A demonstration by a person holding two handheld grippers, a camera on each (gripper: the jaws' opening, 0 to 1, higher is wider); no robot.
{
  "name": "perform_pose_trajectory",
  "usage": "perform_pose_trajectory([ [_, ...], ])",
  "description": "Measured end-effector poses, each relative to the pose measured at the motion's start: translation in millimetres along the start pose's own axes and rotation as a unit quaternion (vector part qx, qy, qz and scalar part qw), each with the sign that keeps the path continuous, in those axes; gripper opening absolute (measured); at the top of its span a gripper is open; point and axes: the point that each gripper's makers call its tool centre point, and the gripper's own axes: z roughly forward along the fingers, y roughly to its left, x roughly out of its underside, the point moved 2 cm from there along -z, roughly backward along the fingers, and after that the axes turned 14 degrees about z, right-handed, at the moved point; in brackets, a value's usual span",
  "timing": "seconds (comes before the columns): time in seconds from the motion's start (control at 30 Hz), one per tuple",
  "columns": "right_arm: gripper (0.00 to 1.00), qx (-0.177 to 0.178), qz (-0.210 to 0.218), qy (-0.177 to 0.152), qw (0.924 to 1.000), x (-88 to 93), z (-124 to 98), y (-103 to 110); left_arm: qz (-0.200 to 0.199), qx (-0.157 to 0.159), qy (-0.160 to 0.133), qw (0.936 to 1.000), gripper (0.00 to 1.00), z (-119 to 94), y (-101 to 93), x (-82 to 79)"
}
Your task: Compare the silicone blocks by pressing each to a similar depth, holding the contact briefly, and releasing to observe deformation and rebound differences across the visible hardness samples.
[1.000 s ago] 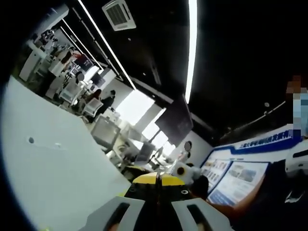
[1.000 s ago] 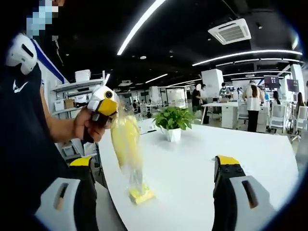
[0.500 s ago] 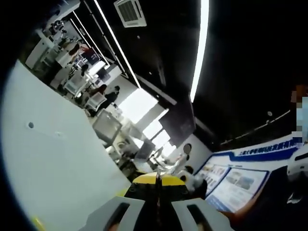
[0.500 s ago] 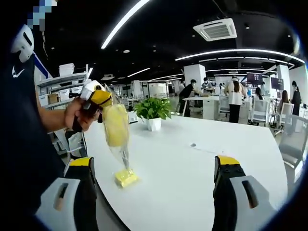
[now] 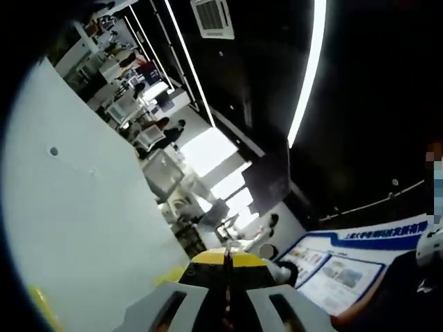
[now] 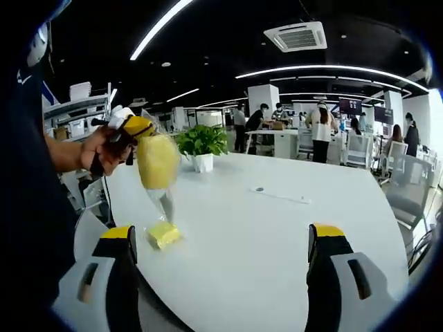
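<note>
left claw (image 6: pixel 142 128): clamped on clear bag (image 6: pixel 159 166) | right claw (image 6: pixel 225 252): agape | yellow block (image 6: pixel 163 234); potted plant (image 6: pixel 201 146) behind

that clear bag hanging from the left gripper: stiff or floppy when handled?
Likely floppy: the clear bag hangs limp from the left gripper, narrowing below. Yellow contents bulge near the top, so it may swing. Its tail seems to reach the yellow block on the white table.

Your two grippers, raised and apart.
Your left gripper (image 6: pixel 138 128), jaws closed, sits in your fist (image 6: pixel 104 149); your right gripper (image 6: pixel 225 245) has jaws spread wide.
</note>
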Motion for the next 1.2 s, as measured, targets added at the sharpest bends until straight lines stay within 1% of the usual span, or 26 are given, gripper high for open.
perform_pose_trajectory([
  [0.13,0.96,0.015,-0.010,0.008,0.9998,14.7,0.2,-4.9,-0.023,-0.004,-0.005,0.9997,0.00,-1.1,9.0,8.8],
  [0.2,0.96,0.023,-0.012,0.013,0.9996,25.1,0.4,-9.8,-0.037,-0.008,-0.007,0.9993,0.00,-1.6,13.4,12.6],
  [0.27,0.96,0.026,-0.013,0.014,0.9995,33.2,1.0,-10.5,-0.042,-0.009,-0.008,0.9990,0.00,-1.9,16.6,16.4],
  [0.33,0.96,0.031,-0.011,0.021,0.9992,42.0,1.3,-12.7,-0.048,-0.013,-0.008,0.9987,0.00,-2.2,20.2,20.2],
  [0.47,0.96,0.041,-0.001,0.023,0.9989,53.2,0.4,-16.7,-0.058,-0.020,-0.004,0.9981,0.00,-2.5,28.4,30.4],
  [0.53,0.96,0.061,-0.003,0.029,0.9977,59.2,-0.7,-22.3,-0.059,-0.022,0.005,0.9980,0.00,-2.8,32.5,38.2],
  [0.63,0.96,0.062,0.005,0.030,0.9976,64.6,-1.3,-22.9,-0.069,-0.034,0.021,0.9968,0.00,-4.9,44.1,56.3],
  [0.73,0.96,0.062,0.003,0.038,0.9973,70.2,-1.3,-19.3,-0.079,-0.038,0.026,0.9958,0.00,-6.4,50.9,68.1],
  [0.8,0.96,0.068,-0.005,0.046,0.9966,74.0,-1.8,-19.3,-0.085,-0.042,0.036,0.9949,0.00,-7.5,57.7,79.1],
  [0.9,0.96,0.065,0.003,0.043,0.9970,74.8,-2.4,-18.7,-0.095,-0.051,0.047,0.9930,0.00,-8.7,65.8,92.4],
  [0.97,0.96,0.065,0.002,0.048,0.9968,76.7,-2.9,-17.8,-0.111,-0.055,0.046,0.9912,0.00,-10.3,71.3,99.6],
  [1.0,0.96,0.065,0.001,0.049,0.9967,77.4,-3.1,-17.5,-0.140,-0.060,0.034,0.9877,0.00,-11.1,74.5,101.4],
  [1.03,0.96,0.065,0.002,0.051,0.9966,78.0,-3.3,-16.9,-0.151,-0.062,0.029,0.9861,0.00,-11.9,77.1,102.8],
  [1.13,0.96,0.064,0.006,0.053,0.9965,80.9,-4.7,-18.0,-0.167,-0.070,0.024,0.9832,0.00,-13.6,87.6,111.4],
  [1.2,0.96,0.065,0.006,0.056,0.9963,82.7,-5.5,-17.7,-0.172,-0.076,0.025,0.9818,0.00,-13.0,90.8,115.5],
])
